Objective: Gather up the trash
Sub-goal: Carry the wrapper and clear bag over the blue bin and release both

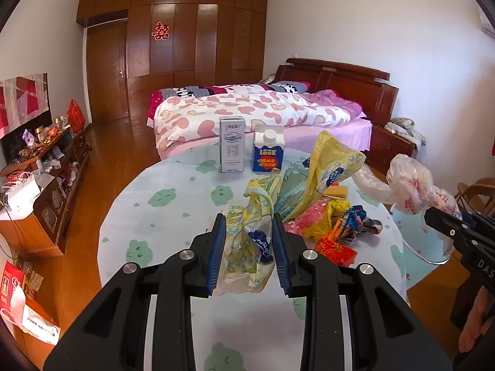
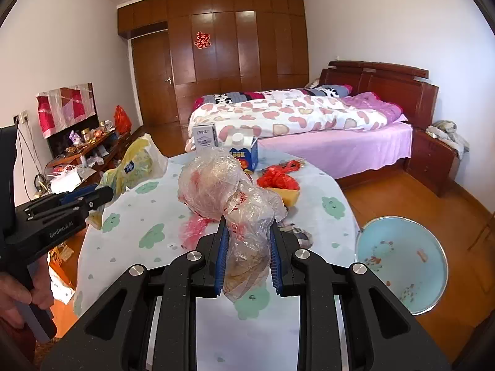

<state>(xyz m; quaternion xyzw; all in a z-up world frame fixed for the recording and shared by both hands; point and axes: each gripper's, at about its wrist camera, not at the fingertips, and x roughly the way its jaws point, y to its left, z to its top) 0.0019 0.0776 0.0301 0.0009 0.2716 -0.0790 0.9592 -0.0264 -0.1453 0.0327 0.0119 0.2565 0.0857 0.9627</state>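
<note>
L gripper [image 1: 247, 247] clamped on yellow bag [image 1: 247, 238]; R gripper [image 2: 247, 256] clamped on clear bag [image 2: 229, 191], both lifted over table [image 1: 173, 216]. Blue bin [image 2: 402, 266] beside table, nearly empty. Wrappers [image 1: 334, 228], 2 cartons [image 1: 250, 148] beyond: still uncollected. Early stage, approx.

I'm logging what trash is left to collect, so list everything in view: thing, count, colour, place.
Yellow bag: one, yellow printed plastic, in left gripper.
Clear bag: one, clear with red print, in right gripper.
Cartons: two, grey-white and blue, upright at the table's far edge.
Wrapper pile: several, pink, yellow, red, on table.
Yellow block: one, on table.
Table: one, pale cloth with green clouds.
Bin: one, light blue, on floor at right.
Bed: one, heart quilt, behind.
Left gripper: black, closed on yellow bag.
Right gripper: black, closed on clear bag.
</note>
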